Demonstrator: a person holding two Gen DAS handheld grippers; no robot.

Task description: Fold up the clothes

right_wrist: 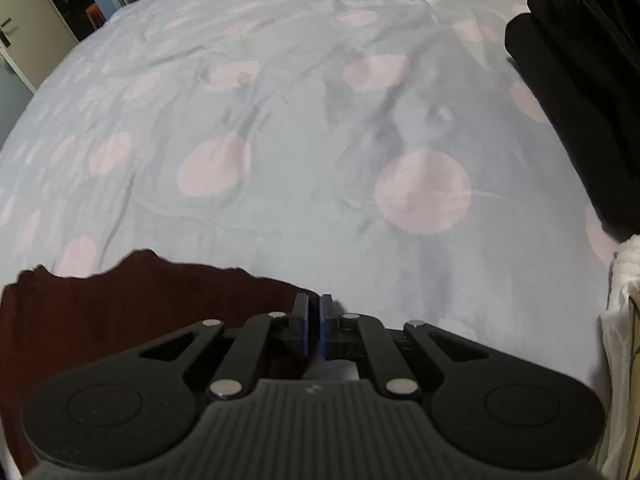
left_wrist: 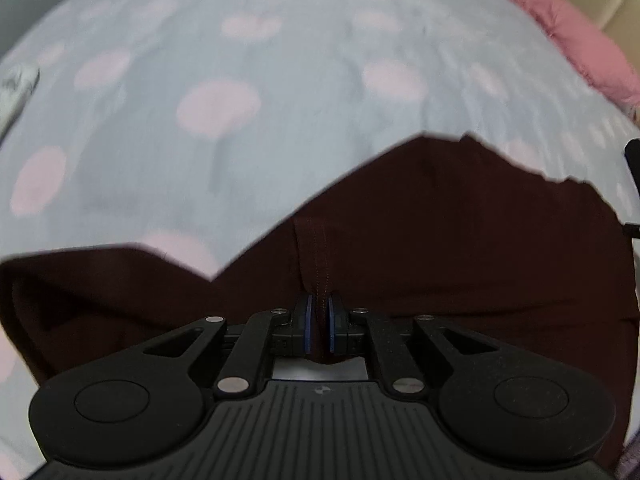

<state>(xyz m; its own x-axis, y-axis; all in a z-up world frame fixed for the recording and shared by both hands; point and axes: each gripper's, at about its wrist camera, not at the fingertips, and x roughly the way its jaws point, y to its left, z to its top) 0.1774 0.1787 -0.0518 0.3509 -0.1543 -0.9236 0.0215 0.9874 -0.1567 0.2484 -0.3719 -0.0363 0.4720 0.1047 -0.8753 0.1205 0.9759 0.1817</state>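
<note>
A dark maroon garment hangs in front of my left gripper, which is shut on a stitched hem of it, held above the bed. The garment spreads left and right below the gripper. In the right wrist view the same maroon garment lies at the lower left. My right gripper has its jaws almost together at the garment's edge; cloth seems pinched between the blue pads, though the grip is partly hidden.
A light blue bedsheet with pink dots covers the bed. A pink cloth lies far right. A black garment pile sits at the right, white cloth below it. A door stands far left.
</note>
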